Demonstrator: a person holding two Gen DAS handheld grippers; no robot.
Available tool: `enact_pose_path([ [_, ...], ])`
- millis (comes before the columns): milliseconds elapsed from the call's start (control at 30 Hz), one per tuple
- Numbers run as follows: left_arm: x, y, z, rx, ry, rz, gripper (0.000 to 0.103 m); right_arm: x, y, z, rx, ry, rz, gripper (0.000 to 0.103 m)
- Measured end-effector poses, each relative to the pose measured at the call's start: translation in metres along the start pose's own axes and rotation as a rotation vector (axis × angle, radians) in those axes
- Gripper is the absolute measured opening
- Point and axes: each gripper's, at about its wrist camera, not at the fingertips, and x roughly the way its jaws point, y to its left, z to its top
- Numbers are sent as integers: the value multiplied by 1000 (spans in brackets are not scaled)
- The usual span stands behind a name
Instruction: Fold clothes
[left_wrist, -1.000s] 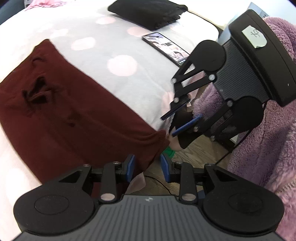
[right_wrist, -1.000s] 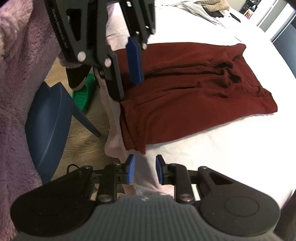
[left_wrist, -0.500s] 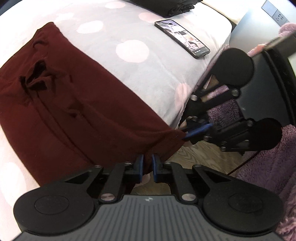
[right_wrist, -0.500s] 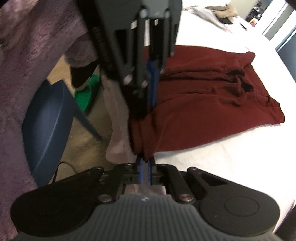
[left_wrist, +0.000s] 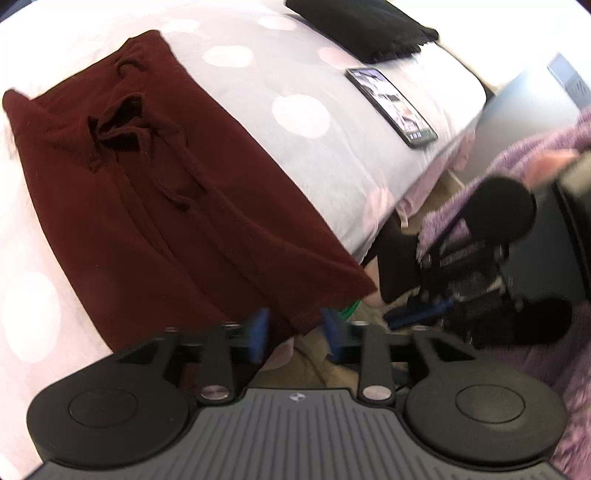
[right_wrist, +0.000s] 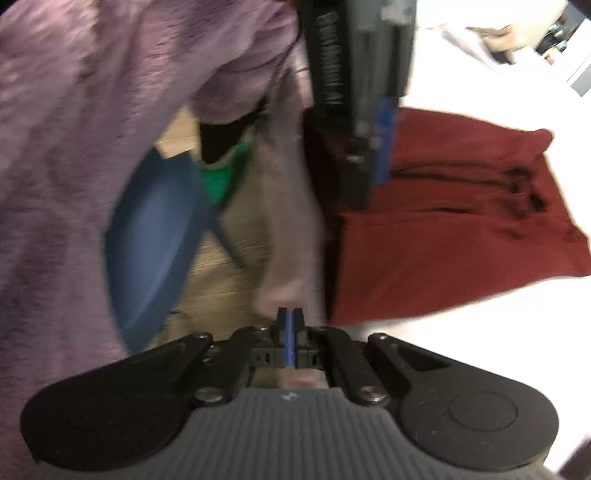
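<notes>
At the bed's (left_wrist: 354, 162) near edge, toward six o'clock in the left wrist view, the maroon trousers (left_wrist: 155, 206) are lying flat with their hem end hanging just over the side. The left gripper (left_wrist: 293, 332) is opening its fingers, and the hem corner is sitting between the blue pads without being pinched. The right gripper (right_wrist: 290, 334) is holding its fingers fully closed, and nothing maroon is showing between them; the cloth edge is lying just beside it, toward one o'clock in its own view. So neither side is seeming to hold the trousers. If the person is lifting now for a fold, the hem is likely staying behind, or one corner alone is rising and skewing the fold. The overhanging end could also slide floorward, or the bedsheet could get pinched instead.
</notes>
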Motion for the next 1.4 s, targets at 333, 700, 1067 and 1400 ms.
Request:
enact_pose_path([
  [333, 29, -1, 10, -25, 72, 46, 3, -3, -3, -2, 17, -9, -59, 13],
  [700, 18, -11, -6, 31, 113, 20, 0, -10, -10, -9, 19, 24, -170, 38],
  [1067, -43, -27, -27, 300, -112, 43, 28, -15, -12, 10, -38, -100, -225, 53],
  [1400, -17, -38, -79, 776, -64, 306, 43, 7, -11, 31, -152, -104, -246, 67],
])
